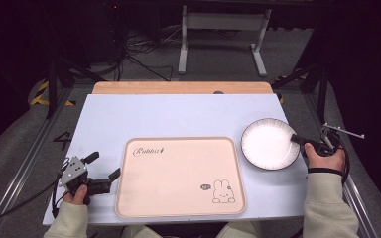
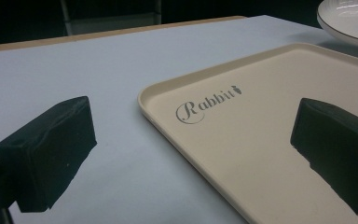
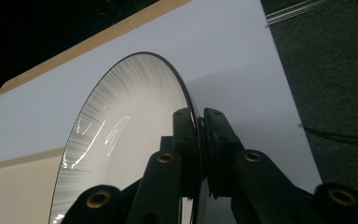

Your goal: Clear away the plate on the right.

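- Plate (image 1: 269, 144): near the table's (image 1: 129, 119) right edge, beside the tray (image 1: 178, 178).
- Right gripper (image 1: 297, 139): clamped tight on the plate's right rim.
- Left gripper (image 1: 104, 166): wide, empty, by the tray's left edge.

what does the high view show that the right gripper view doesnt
Only the high view takes in the left gripper, open at the tray's left edge, the rabbit drawing on the tray, and the person's sleeves. Only the right gripper view shows close up how the right gripper is shut on the plate's dark rim, one jaw on each side. Both share the white plate, part of the beige tray and the pale table.
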Action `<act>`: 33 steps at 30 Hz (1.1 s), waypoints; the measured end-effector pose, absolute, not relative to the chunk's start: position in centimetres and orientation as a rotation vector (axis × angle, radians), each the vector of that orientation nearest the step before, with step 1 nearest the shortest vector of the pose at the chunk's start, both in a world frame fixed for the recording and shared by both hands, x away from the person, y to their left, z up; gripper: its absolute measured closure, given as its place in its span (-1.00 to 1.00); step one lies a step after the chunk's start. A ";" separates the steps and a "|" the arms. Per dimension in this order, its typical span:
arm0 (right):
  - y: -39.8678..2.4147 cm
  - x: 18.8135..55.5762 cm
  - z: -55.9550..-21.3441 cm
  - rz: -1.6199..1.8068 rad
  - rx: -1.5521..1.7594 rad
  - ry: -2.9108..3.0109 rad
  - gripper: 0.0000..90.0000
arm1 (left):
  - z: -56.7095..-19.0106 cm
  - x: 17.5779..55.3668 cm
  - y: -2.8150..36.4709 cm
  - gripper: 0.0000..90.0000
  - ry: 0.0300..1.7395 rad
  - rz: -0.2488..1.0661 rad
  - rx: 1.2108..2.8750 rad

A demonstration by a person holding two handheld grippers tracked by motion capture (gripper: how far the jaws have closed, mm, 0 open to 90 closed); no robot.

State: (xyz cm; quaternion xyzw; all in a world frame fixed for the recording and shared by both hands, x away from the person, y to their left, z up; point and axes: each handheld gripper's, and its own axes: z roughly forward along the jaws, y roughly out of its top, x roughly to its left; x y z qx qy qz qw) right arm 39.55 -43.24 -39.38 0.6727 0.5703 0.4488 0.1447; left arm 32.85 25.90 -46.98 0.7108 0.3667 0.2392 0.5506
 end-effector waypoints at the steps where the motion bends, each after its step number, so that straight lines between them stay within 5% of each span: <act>1: -43.0 39.5 -39.1 1.302 1.931 1.655 0.89 | -47.0 32.8 25.9 -0.99 0.870 0.567 1.680; 33: -28.6 40.3 -35.6 1.547 1.692 2.086 0.89 | -47.0 32.8 25.8 -0.99 0.866 0.575 1.684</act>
